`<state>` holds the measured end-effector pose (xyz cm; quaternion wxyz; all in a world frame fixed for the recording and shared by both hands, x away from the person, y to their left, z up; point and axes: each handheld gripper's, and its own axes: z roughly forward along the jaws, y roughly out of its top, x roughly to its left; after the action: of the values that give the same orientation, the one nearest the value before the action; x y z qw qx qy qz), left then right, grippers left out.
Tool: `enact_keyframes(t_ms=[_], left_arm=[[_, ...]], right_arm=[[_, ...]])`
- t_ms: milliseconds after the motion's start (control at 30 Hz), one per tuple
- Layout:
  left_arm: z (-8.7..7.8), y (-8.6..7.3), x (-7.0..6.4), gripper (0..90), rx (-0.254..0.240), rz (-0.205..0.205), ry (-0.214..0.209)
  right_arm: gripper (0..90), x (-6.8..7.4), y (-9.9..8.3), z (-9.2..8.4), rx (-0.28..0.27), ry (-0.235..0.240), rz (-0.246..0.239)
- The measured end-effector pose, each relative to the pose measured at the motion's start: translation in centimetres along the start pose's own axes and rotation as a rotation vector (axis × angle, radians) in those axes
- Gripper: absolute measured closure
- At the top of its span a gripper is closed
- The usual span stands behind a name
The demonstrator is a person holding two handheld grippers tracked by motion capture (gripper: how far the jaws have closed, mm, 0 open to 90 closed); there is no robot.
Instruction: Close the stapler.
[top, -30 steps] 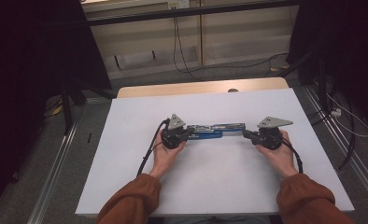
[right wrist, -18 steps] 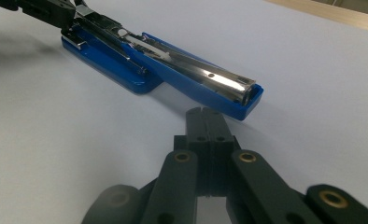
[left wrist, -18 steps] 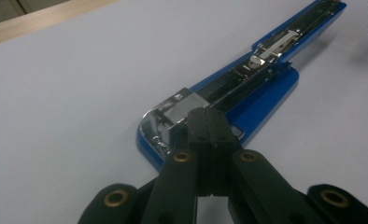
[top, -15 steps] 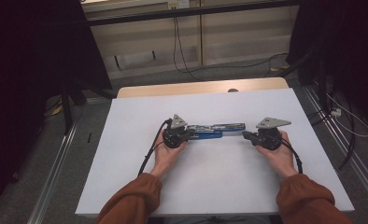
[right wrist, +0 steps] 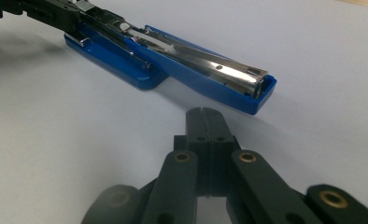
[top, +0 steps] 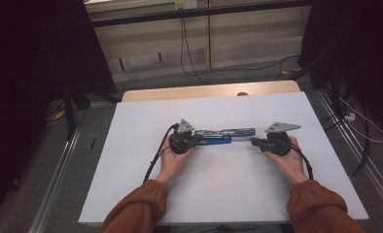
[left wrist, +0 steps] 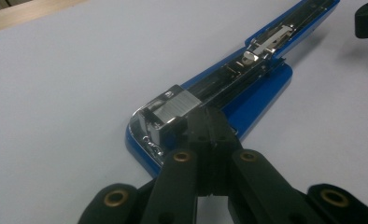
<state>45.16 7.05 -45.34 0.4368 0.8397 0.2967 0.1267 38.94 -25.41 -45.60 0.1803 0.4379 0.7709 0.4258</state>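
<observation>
The left gripper view revealed the opened blue stapler's metal head against the closed left gripper; the right gripper, closed, held nothing.

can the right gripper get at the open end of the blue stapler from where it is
Probably yes: the right gripper, jaws shut, sits just short of the stapler with bare white table between them.

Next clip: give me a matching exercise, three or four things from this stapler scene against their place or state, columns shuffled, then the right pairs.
Things:
1. blue opened-out metal stapler
2. left gripper
3. right gripper
4. white rectangular table sheet

Places or states:
A. shut, tip at the stapler's chrome end
B. lies flat under everything, covering most of the table
C. shut, just short of the stapler's blue end, apart from it
D. lies between the two grippers

Pairs: 1-D, 2-A, 3-C, 4-B
</observation>
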Motion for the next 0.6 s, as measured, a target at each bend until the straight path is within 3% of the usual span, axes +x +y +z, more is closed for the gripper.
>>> enact_keyframes(t_ms=[100, 233, 333, 467, 600], left_arm=[[-0.08, 0.13, -0.17, 90.0, 0.012, 0.015, 0.027], [-0.08, 0.05, 0.06, 90.0, 0.007, -0.011, 0.005], [-0.11, 0.07, 0.08, 90.0, 0.01, 0.005, 0.012], [-0.08, -0.01, 0.11, 90.0, 0.005, -0.011, -0.001], [-0.09, 0.08, -0.03, 90.0, 0.01, 0.018, 0.013]], right_arm=[[90.0, -0.09, 0.14, 0.22, 0.017, 0.001, 0.006], [90.0, -0.26, 0.24, 0.34, 0.026, -0.008, 0.009], [90.0, -0.44, 0.23, 0.56, 0.041, -0.023, 0.01], [90.0, -0.59, 0.32, 0.82, 0.057, -0.037, 0.011], [90.0, -0.76, 0.41, 1.07, 0.063, -0.059, 0.012]])
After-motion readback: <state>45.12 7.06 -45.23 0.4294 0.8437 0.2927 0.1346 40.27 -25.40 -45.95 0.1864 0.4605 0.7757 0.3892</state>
